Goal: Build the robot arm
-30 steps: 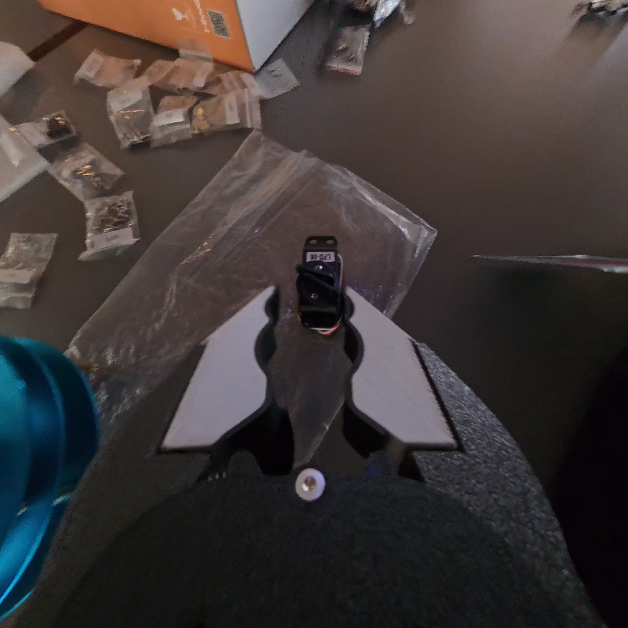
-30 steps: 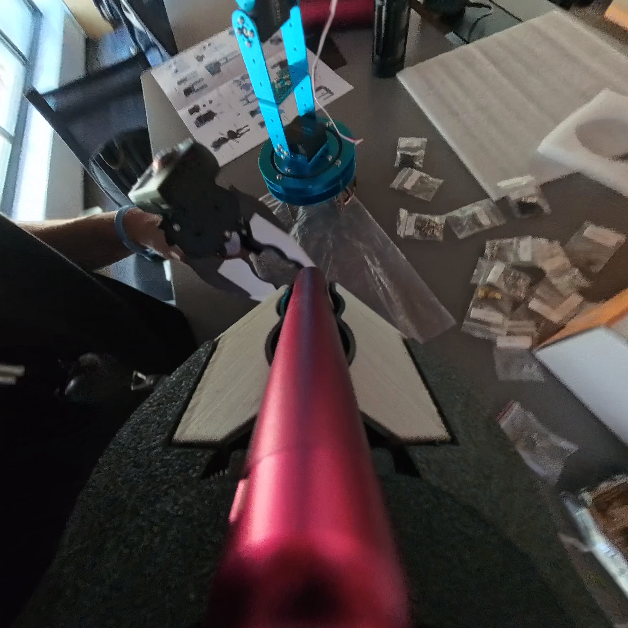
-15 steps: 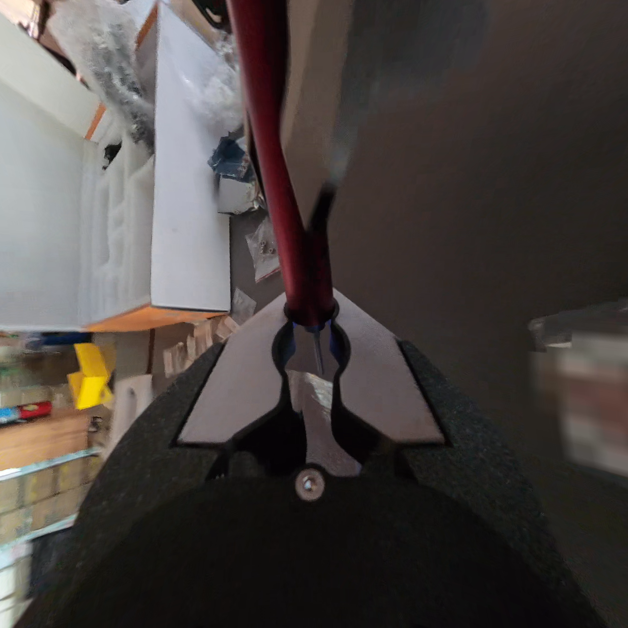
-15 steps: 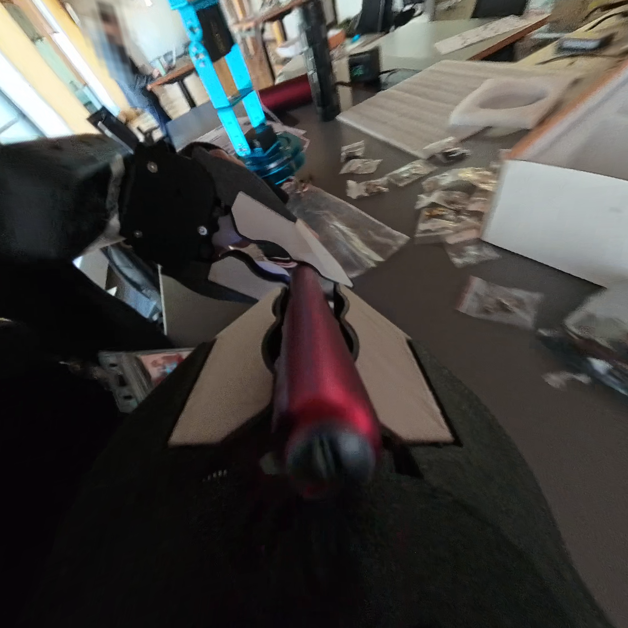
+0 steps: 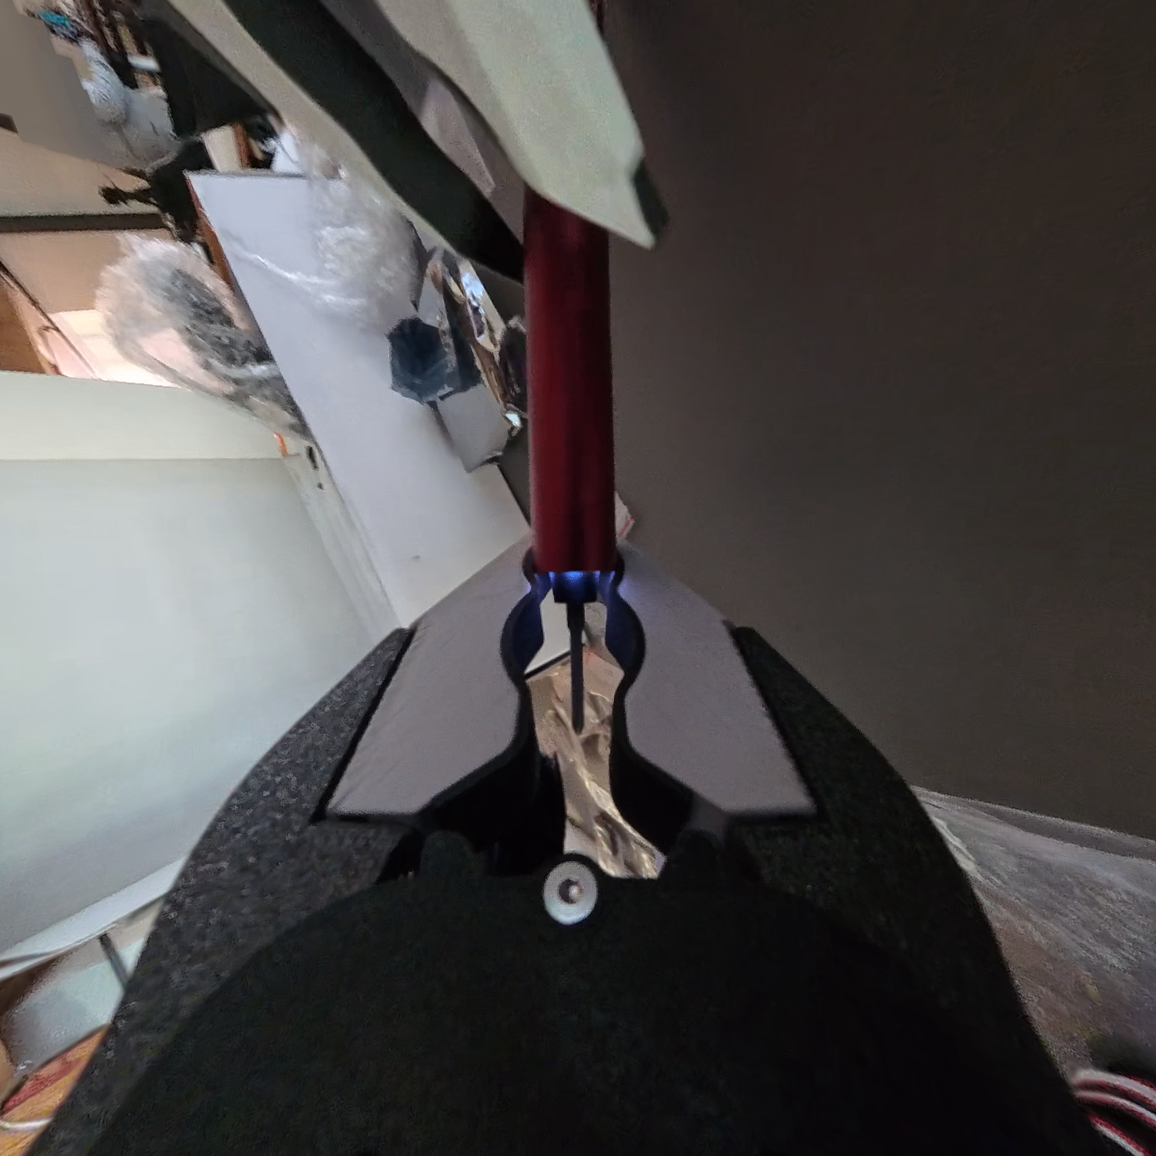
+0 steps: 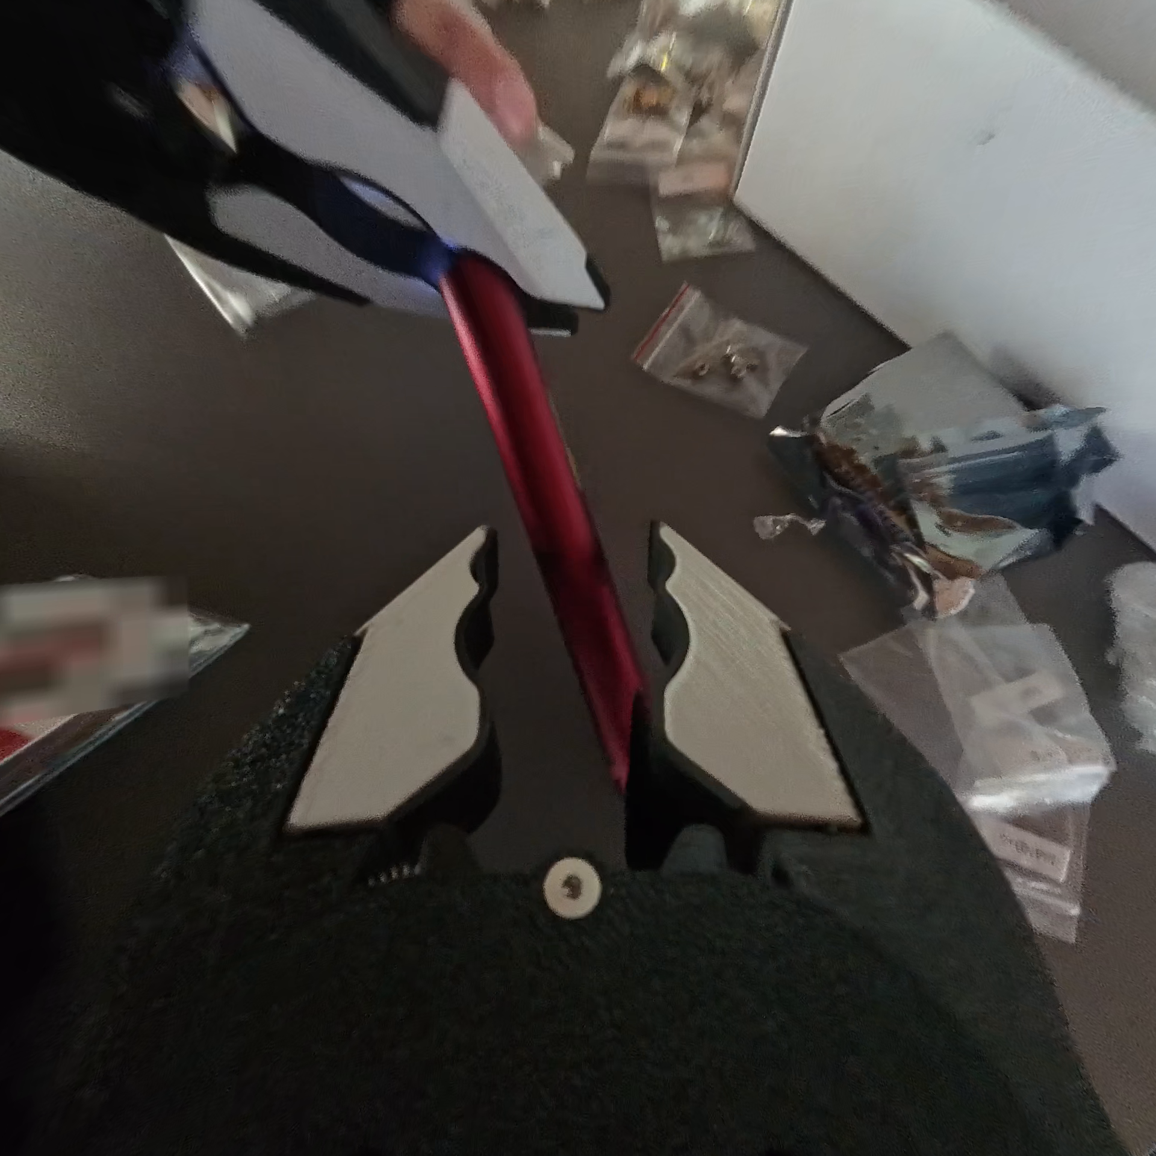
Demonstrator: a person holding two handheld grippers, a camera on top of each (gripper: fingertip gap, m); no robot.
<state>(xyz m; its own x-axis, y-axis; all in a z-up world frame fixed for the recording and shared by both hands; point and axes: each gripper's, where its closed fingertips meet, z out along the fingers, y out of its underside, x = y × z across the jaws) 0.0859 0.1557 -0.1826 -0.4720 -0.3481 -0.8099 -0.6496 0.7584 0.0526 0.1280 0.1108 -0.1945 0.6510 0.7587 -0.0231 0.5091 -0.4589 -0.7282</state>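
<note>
— What holds the red screwdriver (image 5: 566, 375)?
— One driver, two tongs. The left gripper (image 5: 572, 566) is clamped just behind its bit. The right gripper (image 6: 572, 538) stands apart around the handle, above the tabletop (image 6: 187, 406).
— Loose things?
— One white box (image 6: 938, 187), one crumpled foil wrapper (image 6: 938, 488). The small bags (image 6: 719, 363) are too blurred to count.

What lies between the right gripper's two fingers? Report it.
The red screwdriver handle, in the right wrist view; the right gripper is open, the left gripper clamps its far end.
</note>
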